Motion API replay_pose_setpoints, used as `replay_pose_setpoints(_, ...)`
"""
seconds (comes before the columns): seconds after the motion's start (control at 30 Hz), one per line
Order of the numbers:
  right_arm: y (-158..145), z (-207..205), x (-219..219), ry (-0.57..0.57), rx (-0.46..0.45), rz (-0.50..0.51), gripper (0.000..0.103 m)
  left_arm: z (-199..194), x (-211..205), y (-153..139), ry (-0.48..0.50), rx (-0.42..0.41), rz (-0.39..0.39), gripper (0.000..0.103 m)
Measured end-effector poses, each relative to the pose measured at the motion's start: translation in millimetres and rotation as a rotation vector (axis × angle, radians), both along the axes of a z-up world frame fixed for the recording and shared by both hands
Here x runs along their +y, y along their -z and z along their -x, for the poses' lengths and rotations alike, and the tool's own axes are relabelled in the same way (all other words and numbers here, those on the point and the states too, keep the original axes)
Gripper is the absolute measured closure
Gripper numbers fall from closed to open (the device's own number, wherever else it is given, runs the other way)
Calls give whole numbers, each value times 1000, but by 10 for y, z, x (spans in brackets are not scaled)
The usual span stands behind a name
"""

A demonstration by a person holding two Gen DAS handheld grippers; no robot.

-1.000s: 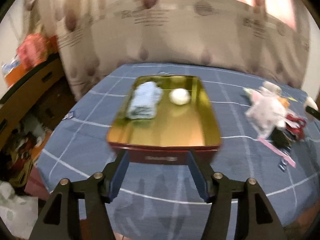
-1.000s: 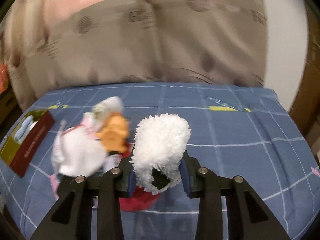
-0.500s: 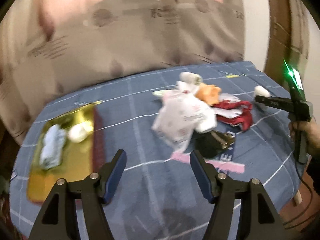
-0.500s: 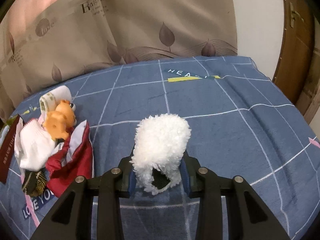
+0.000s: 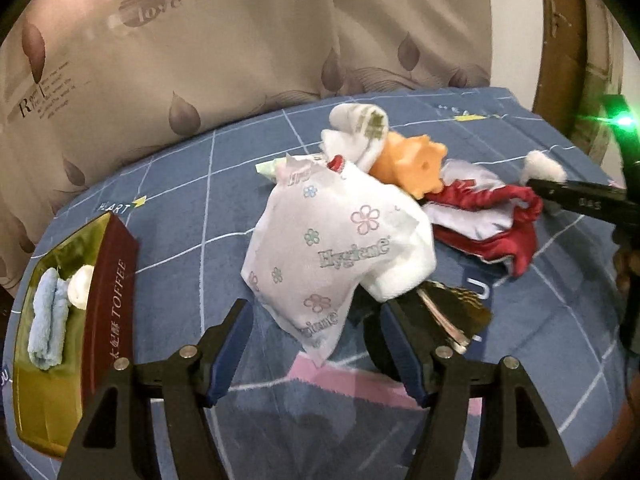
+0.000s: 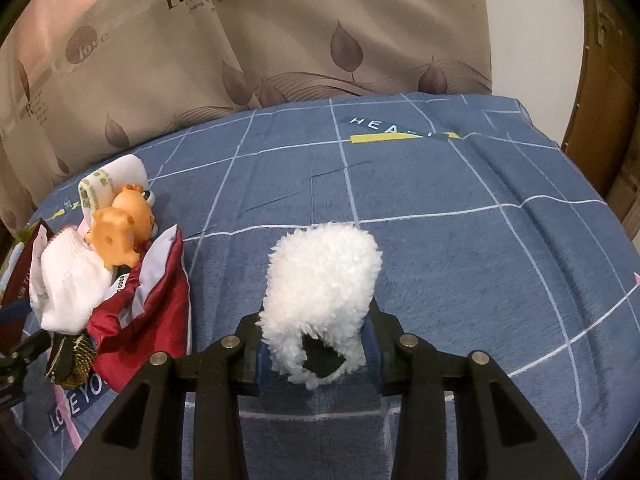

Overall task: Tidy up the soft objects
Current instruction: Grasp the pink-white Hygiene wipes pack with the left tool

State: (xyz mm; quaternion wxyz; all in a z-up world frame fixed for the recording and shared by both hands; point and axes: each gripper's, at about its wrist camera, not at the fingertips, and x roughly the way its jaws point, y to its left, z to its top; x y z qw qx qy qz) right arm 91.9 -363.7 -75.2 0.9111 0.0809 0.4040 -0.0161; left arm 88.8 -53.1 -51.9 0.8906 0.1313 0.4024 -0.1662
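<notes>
2 blue-padded fingers of the left gripper [image 5: 316, 344] stand wide apart in the left wrist view, with nothing pressed between them; the low corner of a white flowered tissue pack [image 5: 332, 248] hangs into the gap without touching either pad. That pack tops a heap on the blue checked bedspread [image 5: 192, 208]: a white sock [image 5: 362, 128] at the far end, an orange plush toy [image 5: 416, 164] just beside it, a red satin pouch [image 5: 492, 224] to the right, and a dark and gold item [image 5: 452, 312] under the pack's near edge. At the left edge sits a gold-lined toffee tin [image 5: 114, 280] holding a rolled light-blue cloth [image 5: 48, 320] and a small white ball [image 5: 82, 284]. At the far right the right gripper [image 5: 576, 196] reaches in, a white fluffy tuft at its tip.

1 white fluffy pouch [image 6: 320, 280] fills the right wrist view, clamped between the right gripper's [image 6: 318, 344] pads just above the bedspread [image 6: 480, 220]; the jaws are opening slightly, yet the pads press on its sides. A dark patch shows at its near end. To the left lie the orange plush toy [image 6: 120, 228], the white sock [image 6: 108, 180], a white knitted piece [image 6: 68, 280] and the red satin pouch [image 6: 156, 296]. A patterned curtain [image 6: 280, 40] hangs behind.
</notes>
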Motion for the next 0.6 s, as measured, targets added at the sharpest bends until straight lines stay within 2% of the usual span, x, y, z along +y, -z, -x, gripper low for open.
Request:
replay_pose_setpoints(0.27, 16, -5, -38, 0, 9, -33, 65, -165, 39, 88, -70, -6, -16, 35)
replay_pose_setpoints(0.6, 34, -11, -62, 3, 19, -53, 64, -396, 253, 41, -156, -7, 22, 35)
